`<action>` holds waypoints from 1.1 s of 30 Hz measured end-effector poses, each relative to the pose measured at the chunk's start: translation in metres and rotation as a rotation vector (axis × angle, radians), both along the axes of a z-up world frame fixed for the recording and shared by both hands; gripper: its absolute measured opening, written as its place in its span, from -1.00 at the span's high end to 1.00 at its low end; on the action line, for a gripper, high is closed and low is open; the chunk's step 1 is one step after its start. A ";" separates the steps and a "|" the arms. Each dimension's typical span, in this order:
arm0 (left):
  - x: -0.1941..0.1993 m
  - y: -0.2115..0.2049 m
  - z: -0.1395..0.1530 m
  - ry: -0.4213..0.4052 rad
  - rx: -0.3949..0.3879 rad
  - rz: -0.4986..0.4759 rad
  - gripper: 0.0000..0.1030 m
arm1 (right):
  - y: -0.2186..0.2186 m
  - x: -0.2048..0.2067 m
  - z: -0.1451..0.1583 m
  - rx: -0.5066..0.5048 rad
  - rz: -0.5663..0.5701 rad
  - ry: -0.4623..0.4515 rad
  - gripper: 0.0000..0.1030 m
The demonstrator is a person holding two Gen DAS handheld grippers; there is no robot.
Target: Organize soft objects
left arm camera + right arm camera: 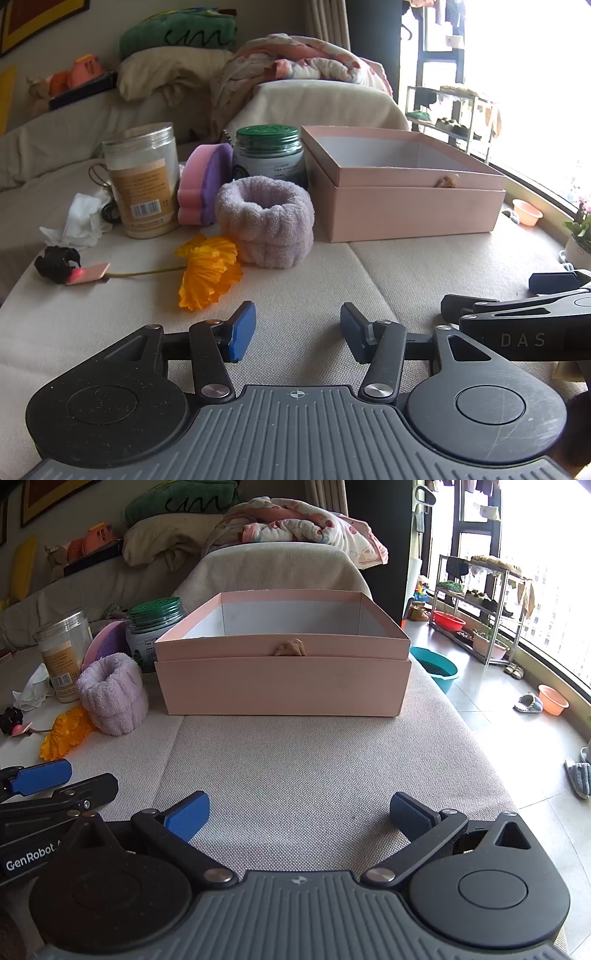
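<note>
**Soft objects at risk of dragging their neighbours along**

Soft objects are clustered left of the pink box (pixel 282 679) on the sofa cushion (pixel 314 775): a lilac towelling band (pixel 265 218), a pink-and-purple sponge (pixel 205 184) and an orange flower (pixel 208 271). Both the left tongs (pixel 297 330) and the right tongs (pixel 299 814) are held wide open and empty, well short of the cluster. The clear jar (pixel 142 177) and green-lidded jar (pixel 271 153) are judged likely to be toppled if the band is pulled sideways. The flower petals could be crushed by a careless pinch.

Beige fabric sofa (pixel 314 775) under bright glare from a curved window (pixel 546 590); pale tiled floor (pixel 491 709), metal rack (pixel 476 602), perhaps shoes on it
</note>
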State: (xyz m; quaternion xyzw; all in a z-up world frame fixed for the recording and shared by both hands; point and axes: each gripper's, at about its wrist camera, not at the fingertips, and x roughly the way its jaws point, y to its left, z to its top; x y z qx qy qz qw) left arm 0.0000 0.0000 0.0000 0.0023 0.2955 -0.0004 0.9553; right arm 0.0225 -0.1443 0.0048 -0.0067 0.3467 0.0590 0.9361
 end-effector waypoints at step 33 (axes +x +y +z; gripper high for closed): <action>0.006 0.015 0.002 0.010 -0.114 -0.067 -0.03 | -0.002 0.012 0.005 -0.005 0.032 0.068 -1.00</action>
